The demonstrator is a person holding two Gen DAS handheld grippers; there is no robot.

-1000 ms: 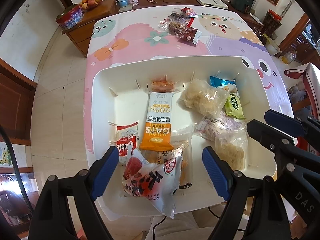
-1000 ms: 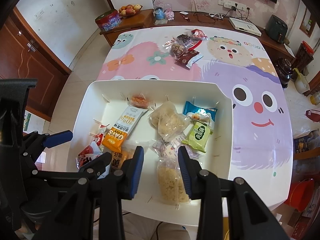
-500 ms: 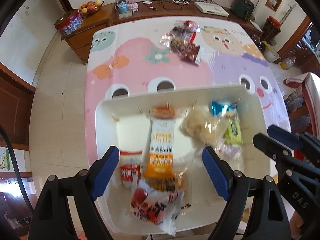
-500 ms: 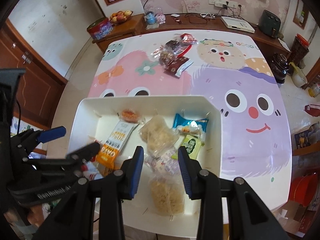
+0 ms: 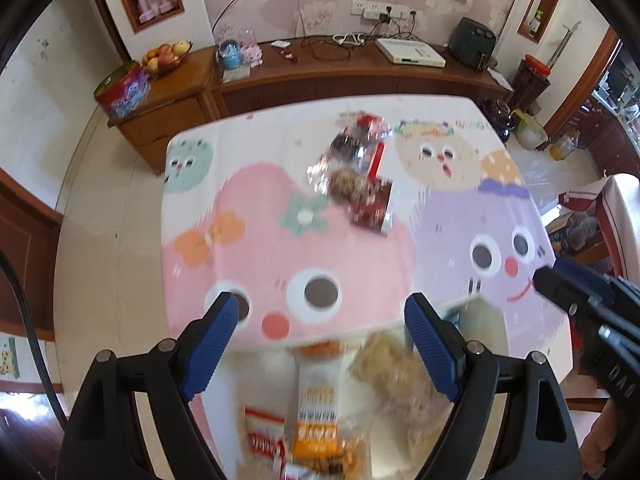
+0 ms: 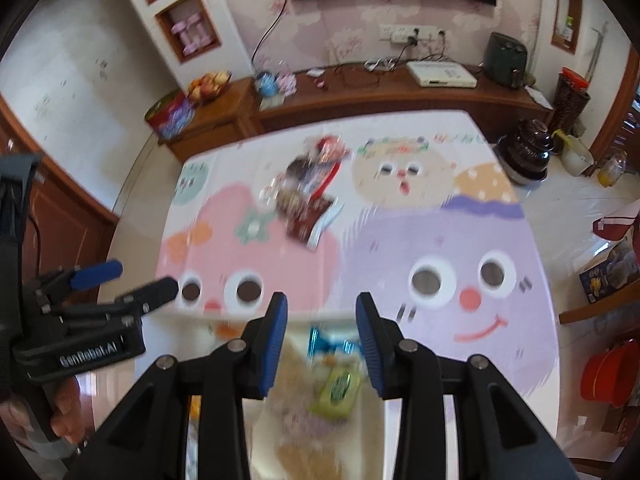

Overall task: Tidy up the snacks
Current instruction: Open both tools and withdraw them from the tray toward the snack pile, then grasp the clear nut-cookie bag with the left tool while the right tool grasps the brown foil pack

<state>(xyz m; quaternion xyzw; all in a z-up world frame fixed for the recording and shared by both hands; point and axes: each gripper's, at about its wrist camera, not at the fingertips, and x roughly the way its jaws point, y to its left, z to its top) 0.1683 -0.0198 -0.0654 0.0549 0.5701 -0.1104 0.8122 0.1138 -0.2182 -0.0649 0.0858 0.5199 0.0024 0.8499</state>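
A white tray at the near table edge holds several snack packets, among them an orange oat bar and a clear bag of crisps. A small pile of loose snack packets lies at the far middle of the table; it also shows in the right wrist view. My left gripper is open and empty above the tray's far rim. My right gripper is open and empty above the tray, over a blue packet and a green packet.
The table wears a cartoon cloth in pink and purple. Behind it stands a wooden sideboard with a fruit bowl, a red tin and cables. A red bucket stands on the floor at right.
Both grippers have risen and tilted up, so the view now takes in the far table and the room. The tray has slid to the bottom of both views. Both stay open.
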